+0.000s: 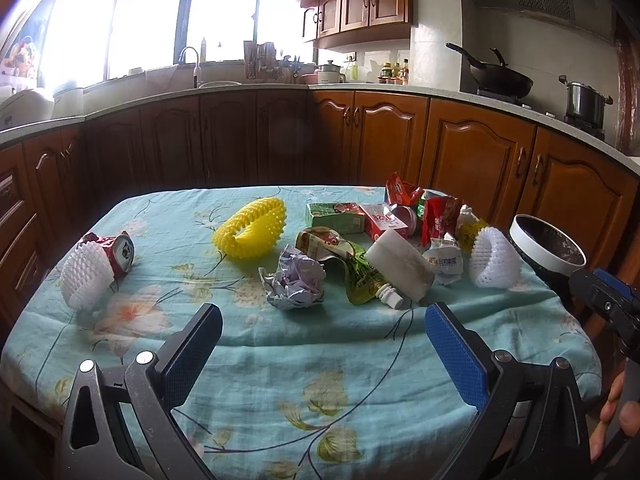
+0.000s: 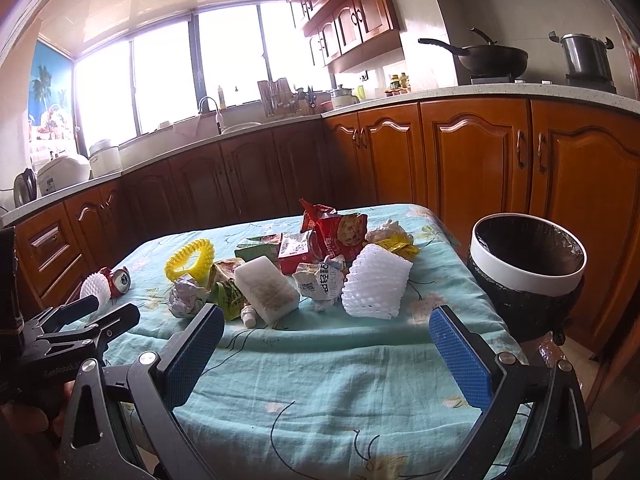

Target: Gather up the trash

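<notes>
Two grippers, both with jaws spread wide and nothing between them, hang over the near edge of my floral-clothed table [image 1: 280, 360].

My left gripper [image 1: 324, 356] faces a crumpled paper ball [image 1: 294, 282], a green spout pouch [image 1: 360, 276] and a white foam block [image 1: 400, 266]; a yellow foam fruit net [image 1: 252, 228] lies behind, and a crushed red can [image 1: 120, 250] in white netting sits far left. My right gripper [image 2: 326, 356] faces a white foam fruit net [image 2: 376, 286] beside a crumpled wrapper [image 2: 320, 282], with red snack bags [image 2: 340, 236] behind. A white-rimmed trash bin [image 2: 528, 268] stands just beside the table's right edge.
</notes>
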### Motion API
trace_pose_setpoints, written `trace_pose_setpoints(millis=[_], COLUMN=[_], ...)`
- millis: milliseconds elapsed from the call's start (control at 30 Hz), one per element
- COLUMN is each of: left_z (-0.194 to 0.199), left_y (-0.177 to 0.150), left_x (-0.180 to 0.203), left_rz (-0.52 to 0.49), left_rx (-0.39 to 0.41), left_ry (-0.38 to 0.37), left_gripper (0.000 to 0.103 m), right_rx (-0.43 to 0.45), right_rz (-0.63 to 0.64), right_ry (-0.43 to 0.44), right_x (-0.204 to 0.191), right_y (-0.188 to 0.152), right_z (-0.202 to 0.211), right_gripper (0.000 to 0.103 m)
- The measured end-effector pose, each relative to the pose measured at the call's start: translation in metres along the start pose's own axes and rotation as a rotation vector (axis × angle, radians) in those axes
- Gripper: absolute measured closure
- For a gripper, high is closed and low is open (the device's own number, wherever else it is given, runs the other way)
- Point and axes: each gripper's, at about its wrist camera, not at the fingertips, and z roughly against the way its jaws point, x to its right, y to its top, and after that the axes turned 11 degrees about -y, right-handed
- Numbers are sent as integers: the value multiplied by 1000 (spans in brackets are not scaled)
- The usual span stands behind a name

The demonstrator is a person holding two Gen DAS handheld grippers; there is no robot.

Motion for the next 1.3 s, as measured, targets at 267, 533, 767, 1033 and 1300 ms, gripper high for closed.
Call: trace_pose_setpoints(millis=[267,533,767,1033,1300], left_z=[-26,-61,-91,-139,-162], left_y=[11,23,42,46,47], left_x=[-15,-26,-41,-55,-61], left_rz=[45,78,87,98,94], left_rx=[-49,-115,-127,-204,-252], left_ry=[14,15,46,58,12], left_gripper=[1,6,7,17,63], right_rx=[-52,-97,-142,-256,-300], right_rz=[-32,-10,-23,-54,-44], right_ry=[2,-19,-33,-28,8], right_x=[10,10,18,26,27], right_y=[2,6,17,15,12], right_z=[-20,-44,-77,-123,-134], right_gripper=[0,1,6,18,64])
